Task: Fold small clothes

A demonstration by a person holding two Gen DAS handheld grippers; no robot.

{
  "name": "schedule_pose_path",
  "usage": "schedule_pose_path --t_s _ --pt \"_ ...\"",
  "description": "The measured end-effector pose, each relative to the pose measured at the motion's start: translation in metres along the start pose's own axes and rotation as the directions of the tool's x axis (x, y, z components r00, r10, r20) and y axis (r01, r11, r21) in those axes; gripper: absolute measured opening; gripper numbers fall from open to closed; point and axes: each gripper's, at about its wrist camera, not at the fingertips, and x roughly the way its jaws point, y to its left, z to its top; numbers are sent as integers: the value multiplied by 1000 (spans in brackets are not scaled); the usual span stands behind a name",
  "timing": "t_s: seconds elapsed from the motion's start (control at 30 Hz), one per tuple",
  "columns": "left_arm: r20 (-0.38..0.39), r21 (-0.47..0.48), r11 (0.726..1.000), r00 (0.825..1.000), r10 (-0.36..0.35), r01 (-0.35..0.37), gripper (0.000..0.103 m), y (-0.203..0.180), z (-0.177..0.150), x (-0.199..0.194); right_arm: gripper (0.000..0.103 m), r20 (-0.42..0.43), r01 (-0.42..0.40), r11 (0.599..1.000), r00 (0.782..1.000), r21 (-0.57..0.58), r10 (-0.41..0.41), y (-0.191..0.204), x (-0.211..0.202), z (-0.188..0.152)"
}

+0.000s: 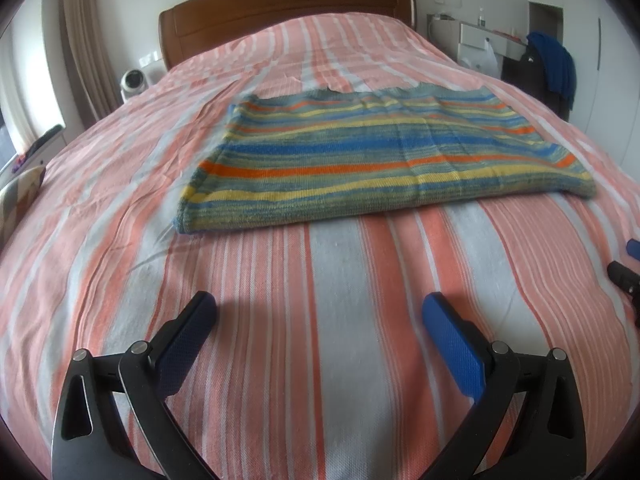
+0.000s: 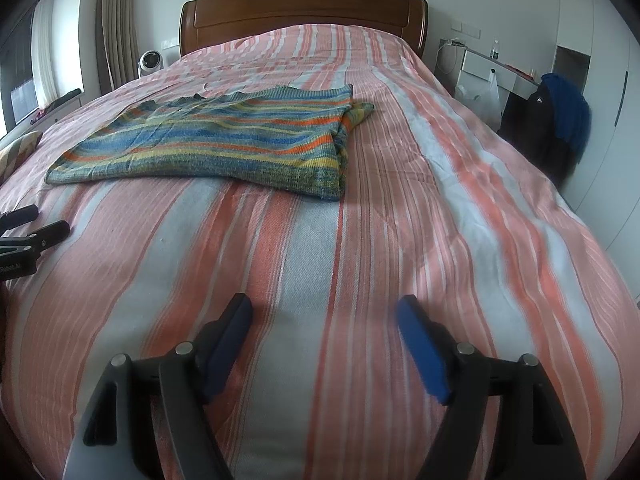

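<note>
A striped knit garment (image 1: 380, 152), in blue, orange, yellow and green bands, lies flat and folded on the pink-and-white striped bedspread (image 1: 340, 320). It also shows in the right wrist view (image 2: 216, 136), with a bunched fold at its right edge. My left gripper (image 1: 320, 312) is open and empty, hovering over the bedspread in front of the garment's near edge. My right gripper (image 2: 324, 312) is open and empty, nearer the foot of the bed and right of the garment. The right gripper's fingers (image 1: 624, 272) show at the left wrist view's right edge.
A wooden headboard (image 2: 304, 12) stands at the far end. A white fan (image 2: 149, 63) sits at the far left by the curtains. A white desk (image 2: 492, 70) and a chair with blue clothing (image 2: 568, 112) stand on the right. A patterned cushion (image 2: 18, 150) lies at the left edge.
</note>
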Motion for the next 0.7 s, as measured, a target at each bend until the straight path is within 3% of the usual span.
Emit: schedule_pose_path --t_s 0.53,0.7 --pt "1 1 1000 1000 4 -4 103 0 -1 -1 75 -1 4 1000 1000 -1 -4 0 -1 0" --pt "-25 36 997 997 74 -73 101 -13 6 -15 76 -10 -25 999 1000 20 25 -6 -4 1"
